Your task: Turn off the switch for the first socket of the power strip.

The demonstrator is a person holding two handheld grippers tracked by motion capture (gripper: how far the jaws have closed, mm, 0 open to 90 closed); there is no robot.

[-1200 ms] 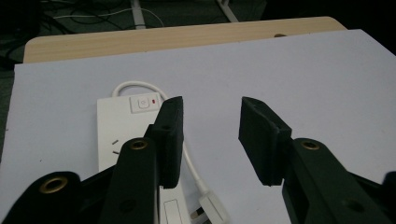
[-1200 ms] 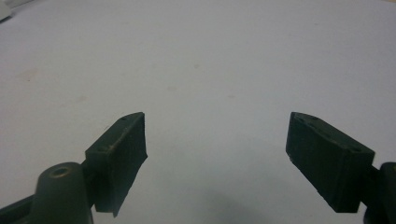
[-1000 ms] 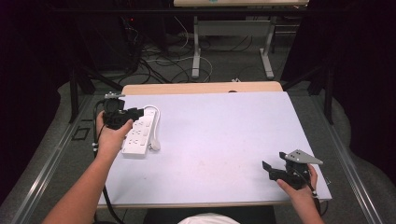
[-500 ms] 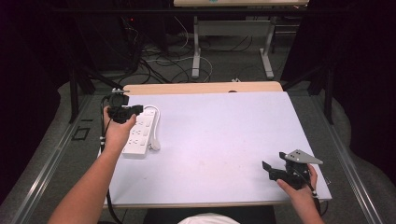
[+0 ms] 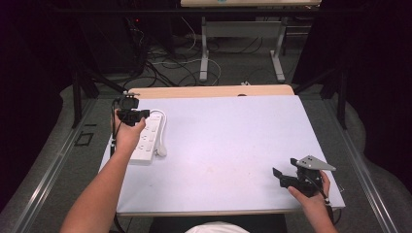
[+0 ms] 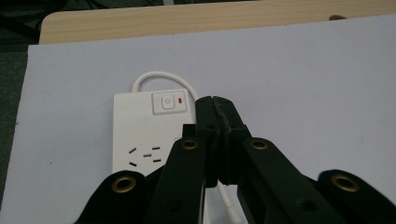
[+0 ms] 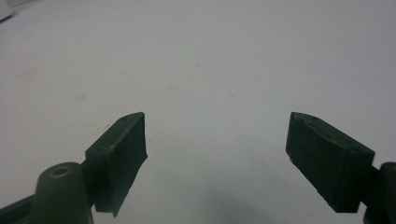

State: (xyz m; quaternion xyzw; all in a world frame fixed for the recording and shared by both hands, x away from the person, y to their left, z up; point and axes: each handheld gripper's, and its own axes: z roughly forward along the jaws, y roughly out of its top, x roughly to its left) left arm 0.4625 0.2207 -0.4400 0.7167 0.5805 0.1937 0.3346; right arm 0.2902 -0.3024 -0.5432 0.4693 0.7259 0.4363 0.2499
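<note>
so my left claw [image 6: 215, 105] has just been closing and its jaws now meet, pad against pad, with nothing between them. it hangs over the far end of the power strip [image 5: 146, 139], just beside the switch [image 6: 169, 102], which sits at that end next to a small red mark. the power strip lies flat near the left edge of the counter [image 5: 233, 145], its long side running away from me, and its white cord [image 5: 163, 127] loops out of the far end and comes back along the right side.

my guess is that the closed tip is meant to push the switch. it isn't pressed yet, as far as i can tell: the tip looks to be beside the button and i can't say whether it touches the strip at all. so the lining-up seems nearly done, and the push itself is left.

my right claw [image 5: 286, 178] rests near the right front corner of the counter, well apart from the strip. its jaws stand wide over bare surface, holding nothing.
</note>
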